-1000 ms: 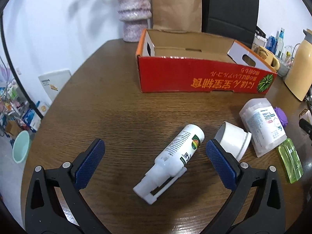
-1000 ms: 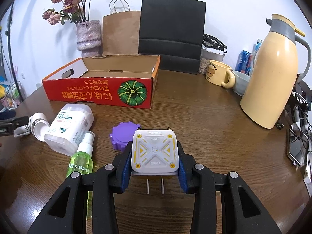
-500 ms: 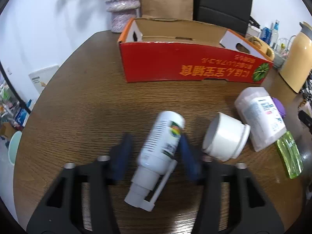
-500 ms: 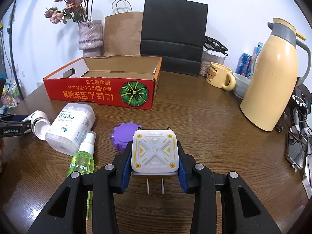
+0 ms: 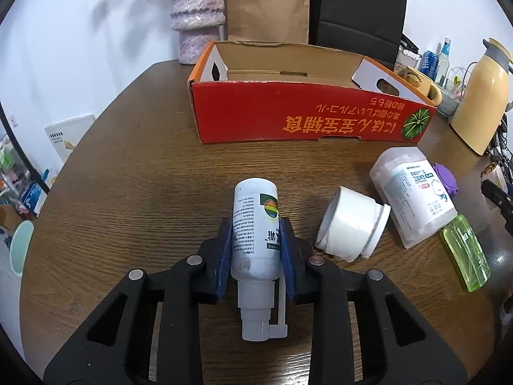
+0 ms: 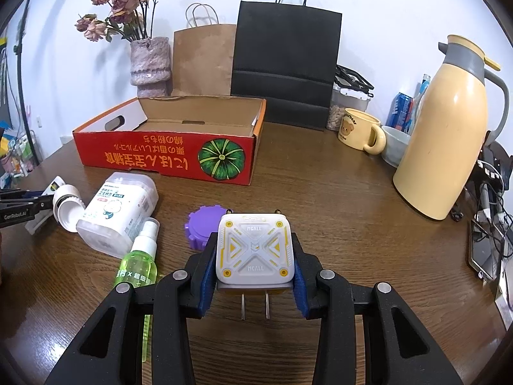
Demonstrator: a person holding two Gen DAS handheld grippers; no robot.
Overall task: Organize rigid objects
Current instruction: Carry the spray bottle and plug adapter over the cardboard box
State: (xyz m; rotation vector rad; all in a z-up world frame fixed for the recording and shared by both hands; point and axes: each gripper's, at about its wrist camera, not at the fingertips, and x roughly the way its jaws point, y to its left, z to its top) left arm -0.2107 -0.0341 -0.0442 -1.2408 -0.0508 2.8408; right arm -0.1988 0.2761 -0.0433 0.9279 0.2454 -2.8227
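Note:
My left gripper (image 5: 255, 250) is shut on a white pump bottle (image 5: 255, 224), base pointing toward the red cardboard box (image 5: 314, 118). My right gripper (image 6: 255, 256) is shut on a white and yellow plug charger (image 6: 255, 250), prongs toward me. The open red box (image 6: 166, 154) stands beyond both. On the table lie a white jar (image 5: 351, 224), a clear cotton-swab tub (image 5: 413, 199), a green spray bottle (image 5: 466, 256) and a purple lid (image 6: 203, 226). The tub (image 6: 118, 211) and spray bottle (image 6: 138, 263) also show left of my right gripper.
A vase (image 6: 149, 64), a brown paper bag (image 6: 202, 61) and a black bag (image 6: 285, 67) stand behind the box. A yellow thermos (image 6: 449, 134), a mug (image 6: 359, 130) and a bowl (image 6: 396, 146) stand at the right. The table edge curves at the left.
My left gripper moved forward and closed on the white pump bottle, turning it in line with the fingers. My right gripper kept hold of the charger and rose slightly.

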